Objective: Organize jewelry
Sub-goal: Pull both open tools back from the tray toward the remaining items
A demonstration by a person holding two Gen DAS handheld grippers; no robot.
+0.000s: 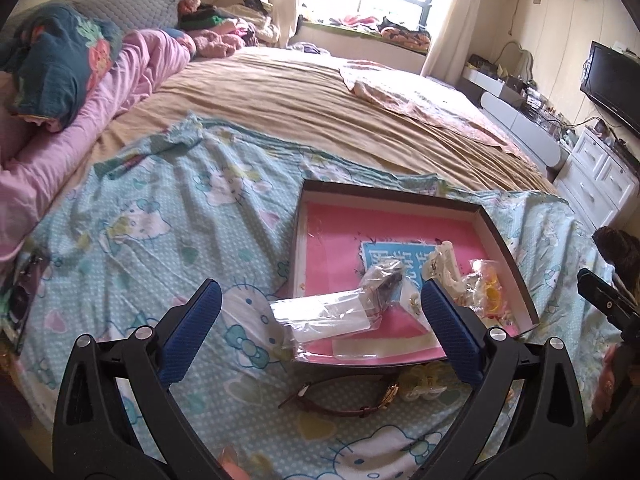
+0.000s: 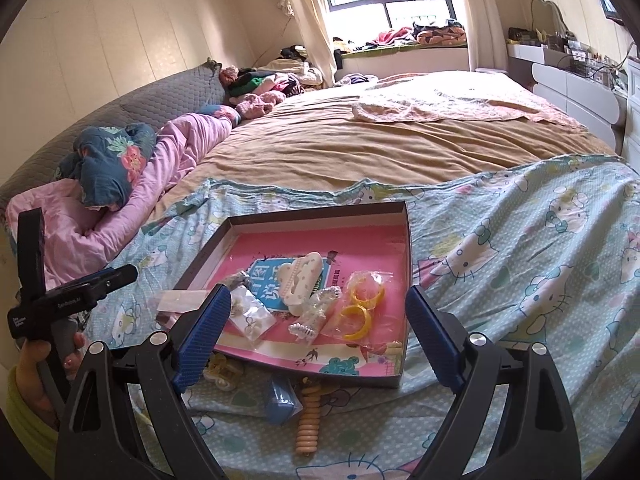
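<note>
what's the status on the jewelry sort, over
Left claw and right claw open, empty. Tray part-filled; watch, bead string outside it. Nothing in the way.

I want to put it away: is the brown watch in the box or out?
Out. The watch lies on the blue cartoon sheet, just in front of the box and its near edge.

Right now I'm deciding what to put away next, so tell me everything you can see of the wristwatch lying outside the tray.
The wristwatch shows only in the left wrist view. It has a slim dark brown strap, leather by the look, and a gold-toned case seen nearly edge-on, so the dial cannot be read. It lies unbuckled and stretched out on the cartoon-cat bedsheet, just in front of the tray's near wall. A pale yellow hair claw sits right beside the case. Nothing grips it.
</note>
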